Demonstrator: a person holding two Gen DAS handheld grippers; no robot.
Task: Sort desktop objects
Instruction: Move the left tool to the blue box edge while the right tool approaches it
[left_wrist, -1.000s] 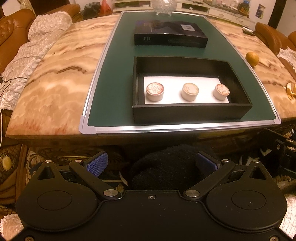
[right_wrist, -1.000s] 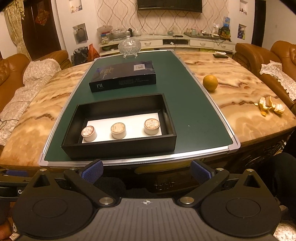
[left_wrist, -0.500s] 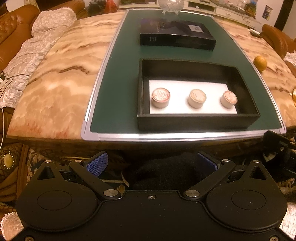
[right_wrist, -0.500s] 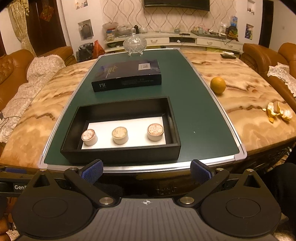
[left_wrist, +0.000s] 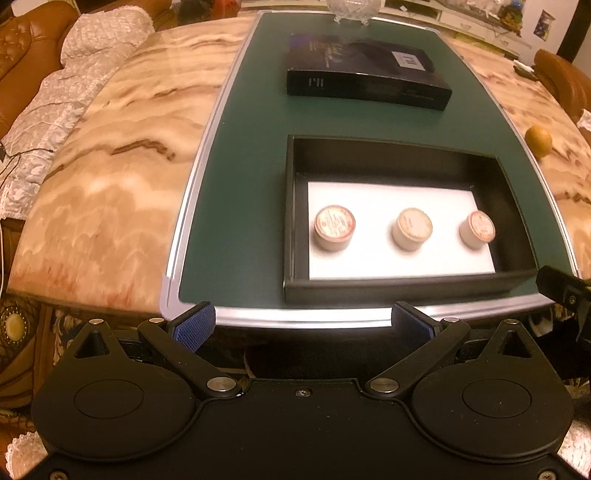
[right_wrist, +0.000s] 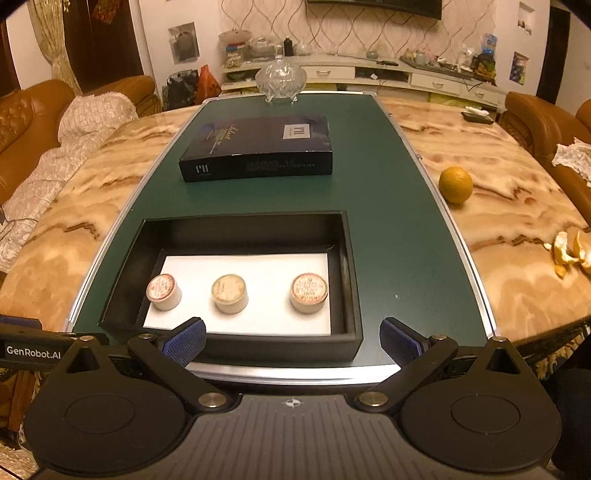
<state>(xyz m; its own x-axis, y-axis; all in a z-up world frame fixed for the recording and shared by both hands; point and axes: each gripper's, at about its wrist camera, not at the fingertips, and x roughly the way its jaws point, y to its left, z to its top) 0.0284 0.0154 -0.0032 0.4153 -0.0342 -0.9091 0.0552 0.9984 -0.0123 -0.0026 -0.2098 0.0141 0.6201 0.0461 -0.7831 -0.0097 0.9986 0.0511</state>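
An open black box (left_wrist: 400, 286) (right_wrist: 236, 341) lies on a green mat (left_wrist: 243, 177) (right_wrist: 391, 221). On its white liner stand three small round jars: left (left_wrist: 334, 228) (right_wrist: 164, 291), middle (left_wrist: 412, 229) (right_wrist: 229, 294) and right (left_wrist: 477, 230) (right_wrist: 308, 292). A dark lid-like flat box (left_wrist: 365, 79) (right_wrist: 258, 147) lies behind it. My left gripper (left_wrist: 303, 326) is open and empty at the mat's near edge. My right gripper (right_wrist: 293, 341) is open and empty over the box's near wall.
The marble table (left_wrist: 110, 155) (right_wrist: 517, 258) holds an orange (left_wrist: 538, 137) (right_wrist: 455, 184) and orange peel (right_wrist: 570, 253) to the right. A glass bowl (right_wrist: 281, 79) stands at the mat's far end. Sofas flank the table.
Both grippers have moved forward and up toward the table; the box and jars appear larger and closer. Both stay open. Nothing on the table has moved.
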